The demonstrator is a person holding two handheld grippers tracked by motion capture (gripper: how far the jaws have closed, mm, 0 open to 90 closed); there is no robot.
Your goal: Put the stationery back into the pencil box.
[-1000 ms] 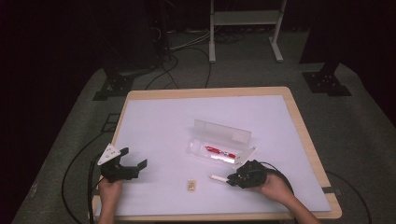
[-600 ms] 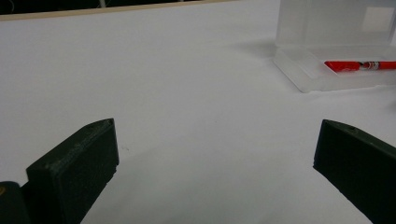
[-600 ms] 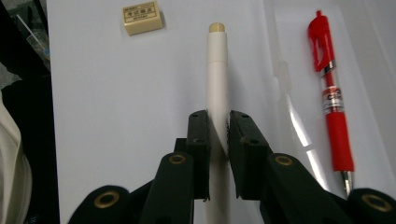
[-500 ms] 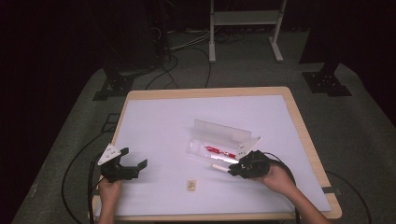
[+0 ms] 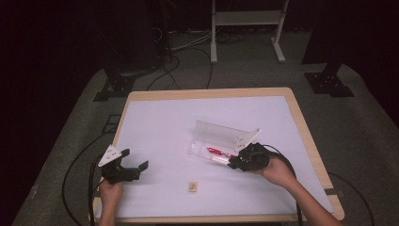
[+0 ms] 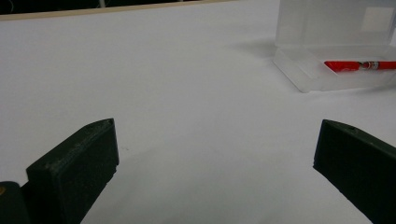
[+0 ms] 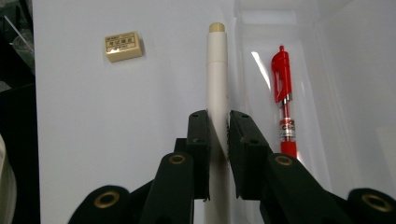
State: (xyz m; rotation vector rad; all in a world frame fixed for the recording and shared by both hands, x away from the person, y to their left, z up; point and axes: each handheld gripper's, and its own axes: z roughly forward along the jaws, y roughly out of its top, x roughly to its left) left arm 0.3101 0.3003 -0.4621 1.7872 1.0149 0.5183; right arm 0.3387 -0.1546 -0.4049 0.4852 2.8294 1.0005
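A clear plastic pencil case point(image 5: 221, 141) lies open mid-table with its lid standing up, and a red pen point(image 5: 215, 151) point(image 7: 283, 100) point(image 6: 359, 66) rests in its tray. My right gripper point(image 5: 234, 164) point(image 7: 218, 122) is shut on a white pen point(image 7: 216, 74), held above the table at the case's near edge, its tip pointing left. A small beige eraser point(image 5: 192, 187) point(image 7: 122, 46) lies on the white mat toward the front. My left gripper point(image 5: 139, 165) point(image 6: 212, 154) sits at the front left, jaws wide apart with nothing between them.
The white mat point(image 5: 164, 127) covers a wood-edged table point(image 5: 301, 122). Black cables trail off the table's front left and right. Stand bases and a white frame sit on the floor beyond the far edge.
My right gripper has risen and moved away from the front edge toward the case, carrying the white pen. The left gripper has stayed put.
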